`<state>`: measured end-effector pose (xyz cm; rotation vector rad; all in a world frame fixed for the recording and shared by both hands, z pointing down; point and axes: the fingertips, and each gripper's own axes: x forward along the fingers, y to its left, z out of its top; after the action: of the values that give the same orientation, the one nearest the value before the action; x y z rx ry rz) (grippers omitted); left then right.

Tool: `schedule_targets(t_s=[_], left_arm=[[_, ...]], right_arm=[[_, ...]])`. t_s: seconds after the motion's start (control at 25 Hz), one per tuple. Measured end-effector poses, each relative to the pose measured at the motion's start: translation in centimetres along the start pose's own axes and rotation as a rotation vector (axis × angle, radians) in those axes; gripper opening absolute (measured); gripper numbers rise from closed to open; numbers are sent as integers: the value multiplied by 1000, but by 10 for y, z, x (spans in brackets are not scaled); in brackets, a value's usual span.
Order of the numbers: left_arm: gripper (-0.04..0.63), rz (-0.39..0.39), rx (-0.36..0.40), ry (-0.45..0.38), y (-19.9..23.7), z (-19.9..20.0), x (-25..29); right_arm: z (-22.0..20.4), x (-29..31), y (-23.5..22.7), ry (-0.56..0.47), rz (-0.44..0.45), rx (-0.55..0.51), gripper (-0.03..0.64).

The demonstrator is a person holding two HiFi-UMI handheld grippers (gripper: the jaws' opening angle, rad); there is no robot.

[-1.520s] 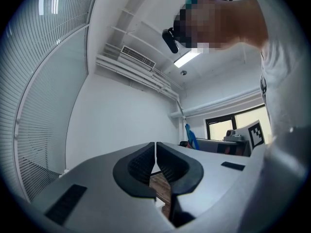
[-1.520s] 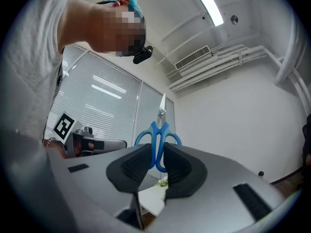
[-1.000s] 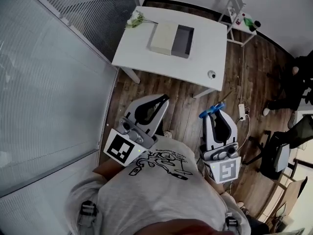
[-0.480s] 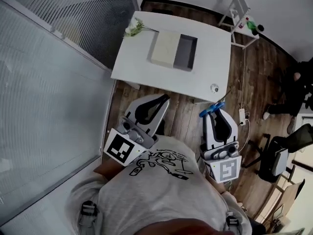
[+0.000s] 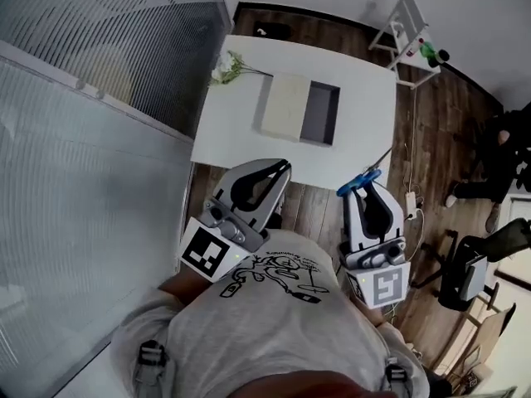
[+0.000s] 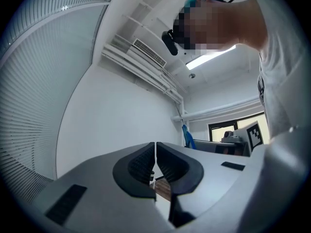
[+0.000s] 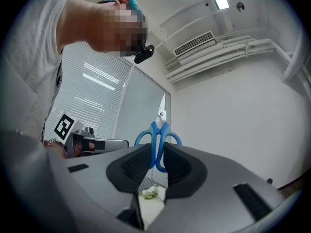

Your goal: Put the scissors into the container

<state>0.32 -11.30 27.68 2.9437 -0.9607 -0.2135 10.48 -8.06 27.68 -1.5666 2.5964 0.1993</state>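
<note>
Blue-handled scissors (image 5: 359, 182) (image 7: 159, 139) are clamped by the handles in my right gripper (image 5: 366, 192) (image 7: 158, 162), with the blades pointing up and ahead. The container (image 5: 300, 110), a shallow box with a beige half and an open dark half, lies on the white table (image 5: 365, 98) ahead of both grippers. My left gripper (image 5: 280, 169) (image 6: 155, 166) is shut with nothing between its jaws, held over the table's near edge. In the left gripper view the scissors (image 6: 187, 139) show to its right.
A sprig of white flowers (image 5: 227, 66) (image 7: 151, 194) lies at the table's left end. A glass wall with blinds (image 5: 91, 139) runs along the left. A white rack (image 5: 406, 23), a floor power strip (image 5: 410, 201), a chair (image 5: 470, 265) and a seated person (image 5: 502, 143) are at the right.
The table and container have come closer and lower in the head view. Both grippers keep their pose, the right one still holding the scissors, now at the table's near edge.
</note>
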Motion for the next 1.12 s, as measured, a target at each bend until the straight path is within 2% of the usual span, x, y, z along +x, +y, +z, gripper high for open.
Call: schedule_targets(t_s=[0.24,0.44,0.72,1.12], left_arm=[[26,-8,-3,1,40,-4,16],[26,-23,-7,7,57,-6,29],[26,-49,-2,21,67,-13,49],[26,-35,1,15,70,-16,57]], right_arm=[[-12,37,-13,3,-20,-2,84],[-16,54,-24,4,-42,-2,84],[-27,62,-41,15,-71,4,84],[-31,65,-53,20,-72,0,84]])
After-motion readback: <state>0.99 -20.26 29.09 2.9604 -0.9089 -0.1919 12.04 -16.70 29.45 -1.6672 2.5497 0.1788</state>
